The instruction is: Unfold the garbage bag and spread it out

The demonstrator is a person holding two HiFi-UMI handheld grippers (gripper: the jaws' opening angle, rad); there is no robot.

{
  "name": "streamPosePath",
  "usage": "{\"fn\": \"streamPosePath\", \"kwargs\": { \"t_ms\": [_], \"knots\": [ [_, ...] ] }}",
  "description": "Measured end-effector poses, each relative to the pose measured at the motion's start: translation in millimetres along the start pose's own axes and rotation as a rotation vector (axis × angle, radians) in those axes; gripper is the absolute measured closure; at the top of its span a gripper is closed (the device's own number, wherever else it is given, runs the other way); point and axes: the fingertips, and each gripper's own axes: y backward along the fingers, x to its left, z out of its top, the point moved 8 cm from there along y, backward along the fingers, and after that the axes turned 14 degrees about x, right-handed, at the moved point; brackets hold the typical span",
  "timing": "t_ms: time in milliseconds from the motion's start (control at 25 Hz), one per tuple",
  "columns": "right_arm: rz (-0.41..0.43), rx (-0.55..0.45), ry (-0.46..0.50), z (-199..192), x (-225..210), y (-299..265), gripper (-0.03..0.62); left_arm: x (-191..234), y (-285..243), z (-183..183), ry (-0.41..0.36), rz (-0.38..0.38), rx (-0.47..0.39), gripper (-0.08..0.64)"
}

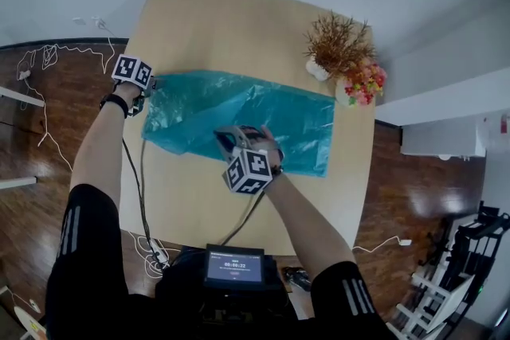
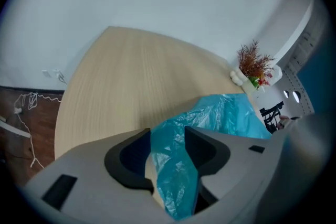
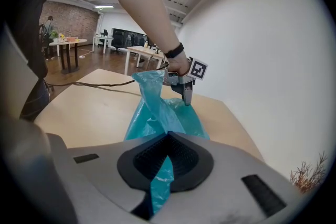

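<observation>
Two grippers are working one teal garbage bag (image 1: 239,119), which is lying mostly spread across the middle of the pale wooden table (image 1: 199,20).
The right gripper (image 3: 167,157) is pinching a twist of film at the bag's near edge, jaws closed tight. The left gripper (image 2: 168,152) is standing jaws apart at the left end, film lying loose between them. The plastic is looking thin, glossy and creased, so re-gripping and drawing the ends apart low and slowly, clear of the dried flowers (image 1: 339,48), should be smoothing it without tearing.
</observation>
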Motion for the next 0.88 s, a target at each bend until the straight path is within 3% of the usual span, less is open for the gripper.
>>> {"fn": "streamPosePath", "kwargs": {
  "t_ms": [120,200,320,400,520,720,800,880],
  "knots": [
    [0.004,0.001,-0.007,-1.3,-0.5,-1.9,0.575,-2.8,-8.7,-2.6,-0.032,0.006,0.034,0.430],
    [0.004,0.000,-0.009,-1.6,-1.6,-1.4,0.575,-6.9,-11.6,-4.1,-0.056,0.003,0.029,0.539],
    [0.003,-0.001,-0.006,-1.0,-1.8,-1.2,0.575,-15.8,-7.0,-2.5,-0.158,0.054,-0.038,0.560],
    [0.004,0.000,-0.001,-0.8,-1.4,-1.1,0.575,-24.4,2.9,-1.1,-0.278,0.149,-0.115,0.560],
    [0.004,0.002,0.002,-0.1,0.0,-0.5,0.575,-48.8,16.4,-7.0,-0.570,0.366,-0.207,0.560],
    [0.016,0.012,0.016,0.3,5.9,-3.7,0.575,-94.1,7.1,-44.2,-1.316,0.927,-0.214,0.560],
    [0.021,0.019,0.017,0.7,8.1,-7.3,0.575,-108.9,-4.3,-61.0,-1.541,1.044,-0.183,0.560],
    [0.028,0.024,0.017,1.8,10.4,-10.6,0.575,-115.1,-18.6,-74.4,-1.650,1.084,-0.129,0.560]
  ]
}}
